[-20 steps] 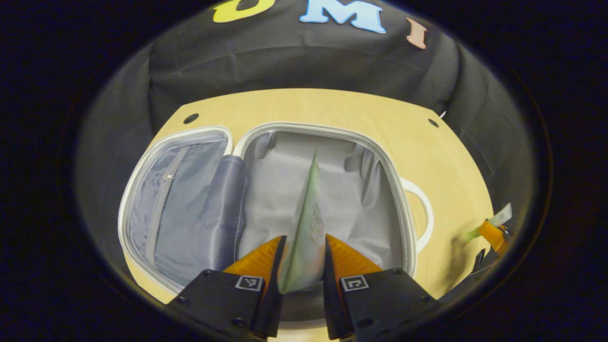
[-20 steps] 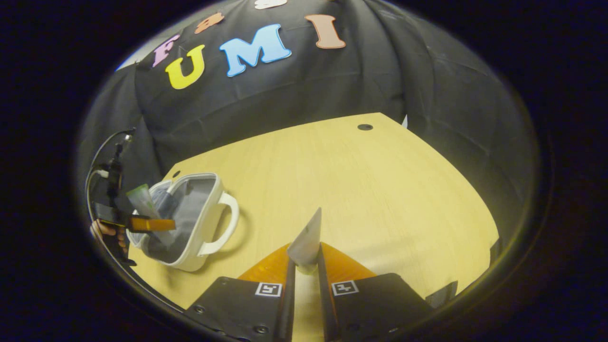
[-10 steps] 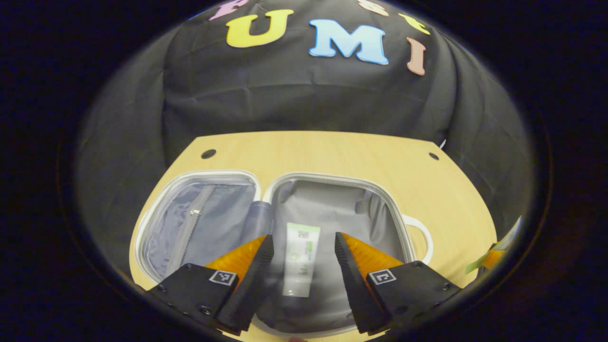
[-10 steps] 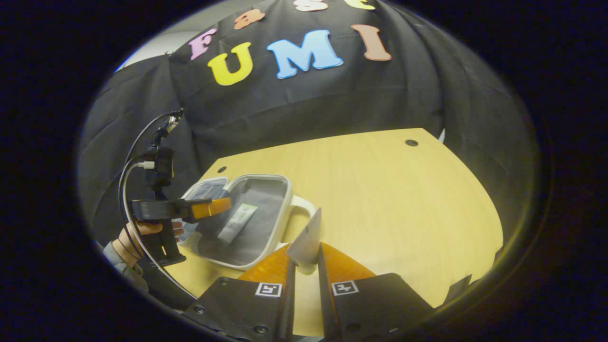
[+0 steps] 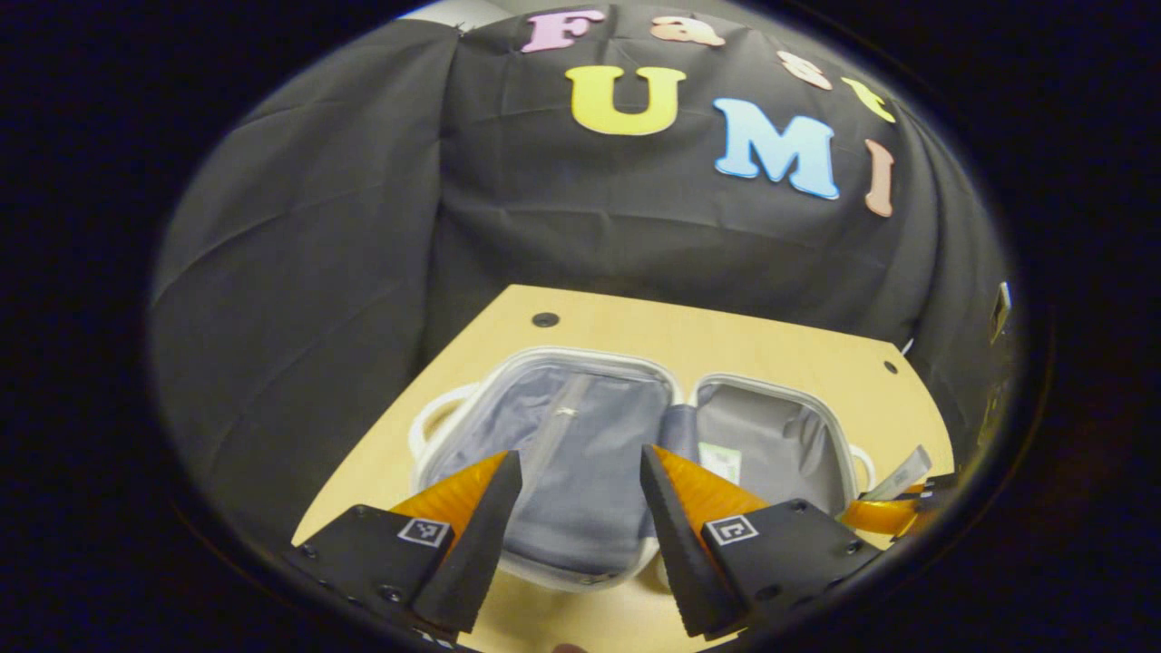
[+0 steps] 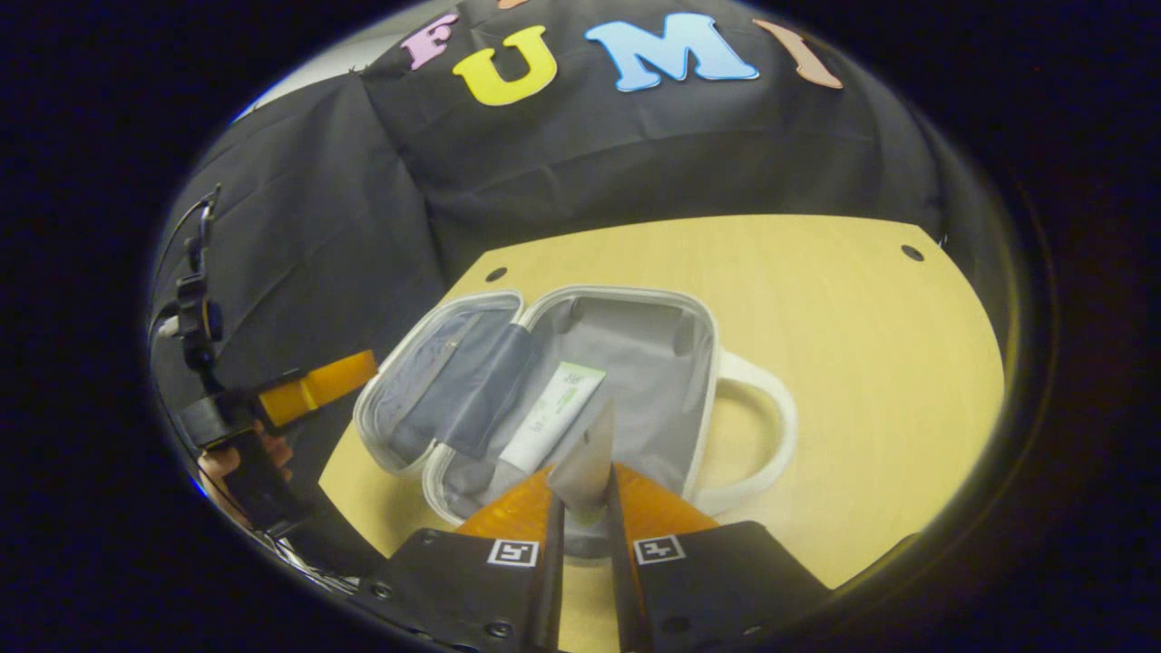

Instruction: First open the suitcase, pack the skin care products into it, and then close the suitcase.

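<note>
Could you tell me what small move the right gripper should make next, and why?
Probably lower the right gripper into the open suitcase and release its grey tube beside the white tube already lying inside; the held tube hangs over the lining.

I count one small white hard-shell suitcase with grey lining, lying open on one pale wooden table. I see two skin care tubes: one white-and-green tube inside the case, one silvery-white tube between my right gripper's fingers. Two grippers in all, counting the left gripper.
</note>
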